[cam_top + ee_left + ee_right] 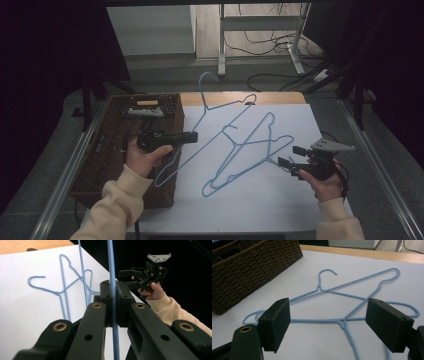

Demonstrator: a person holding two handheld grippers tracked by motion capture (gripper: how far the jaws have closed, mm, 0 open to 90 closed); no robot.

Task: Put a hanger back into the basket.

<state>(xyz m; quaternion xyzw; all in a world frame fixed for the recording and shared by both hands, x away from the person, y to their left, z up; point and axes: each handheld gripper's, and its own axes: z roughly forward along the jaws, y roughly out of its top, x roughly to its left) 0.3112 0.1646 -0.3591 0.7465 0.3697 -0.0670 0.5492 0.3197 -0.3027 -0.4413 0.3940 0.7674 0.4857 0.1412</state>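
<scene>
one blue hanger [200,125] clamped in left gripper [192,136] near wicker basket [100,165], not yet in; two hangers [250,150] left on table, right gripper [290,156] wide open, empty.

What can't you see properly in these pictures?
- Inside of the wicker basket: dark in the high view; the pale item there is too small to identify.
- Held blue hanger: cut off by the left gripper view's top edge.
- Hangers on the table: partly behind the right gripper jaws.

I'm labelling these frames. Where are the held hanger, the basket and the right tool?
held hanger [200,121], high view, wire side.
basket [102,150], high view, woven wall.
right tool [290,155], high view, between its open tips.
</scene>
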